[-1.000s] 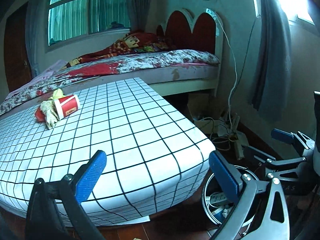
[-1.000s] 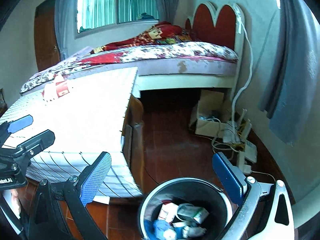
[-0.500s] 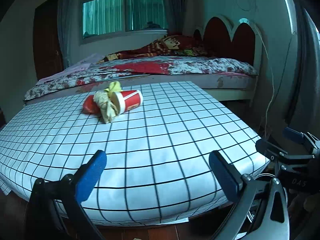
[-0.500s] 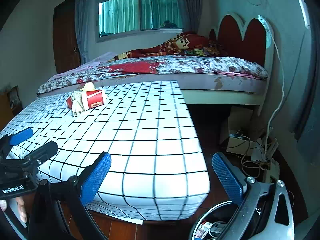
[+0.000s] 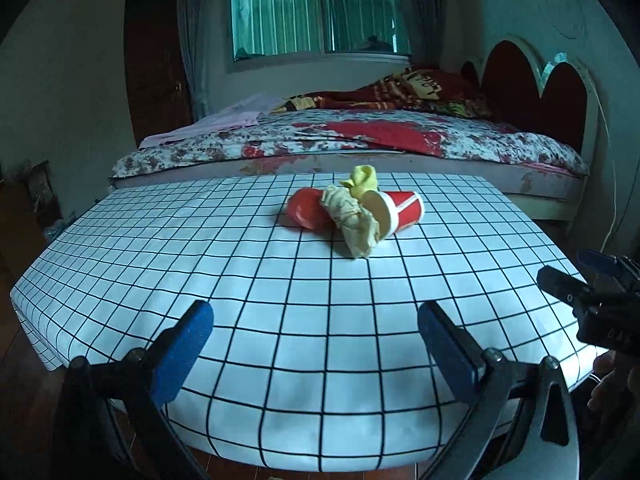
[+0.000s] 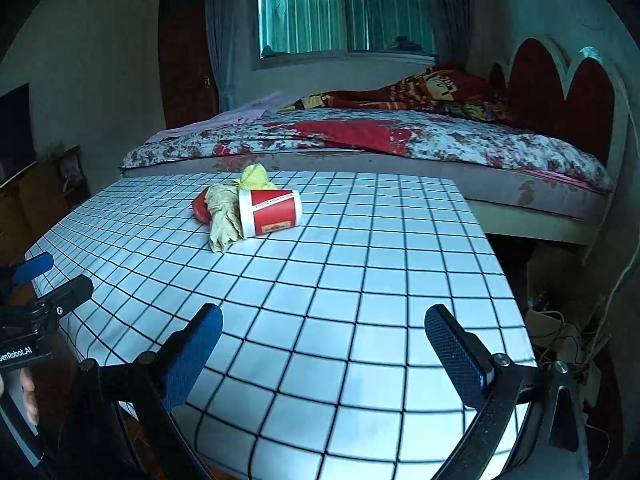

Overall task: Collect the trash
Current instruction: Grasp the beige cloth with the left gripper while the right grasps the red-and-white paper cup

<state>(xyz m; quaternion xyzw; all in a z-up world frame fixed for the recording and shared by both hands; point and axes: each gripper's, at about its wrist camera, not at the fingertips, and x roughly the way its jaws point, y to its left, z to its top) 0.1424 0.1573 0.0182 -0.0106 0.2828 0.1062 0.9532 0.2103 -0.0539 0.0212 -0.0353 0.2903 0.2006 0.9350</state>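
Left wrist view: I hold both tongs, left (image 5: 308, 340) and right (image 6: 320, 344), released and empty, squared toward the trash pile (image 5: 356, 212) at centre frame on the surface (image 5: 280, 304), ready to reach.

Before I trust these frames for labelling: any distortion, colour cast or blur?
Left wrist view: fisheye bends the checked tablecloth grid, corners vignette black, cool teal cast, window bright. Right wrist view: same bending and cast; paper cup sharp, near grid slightly soft.
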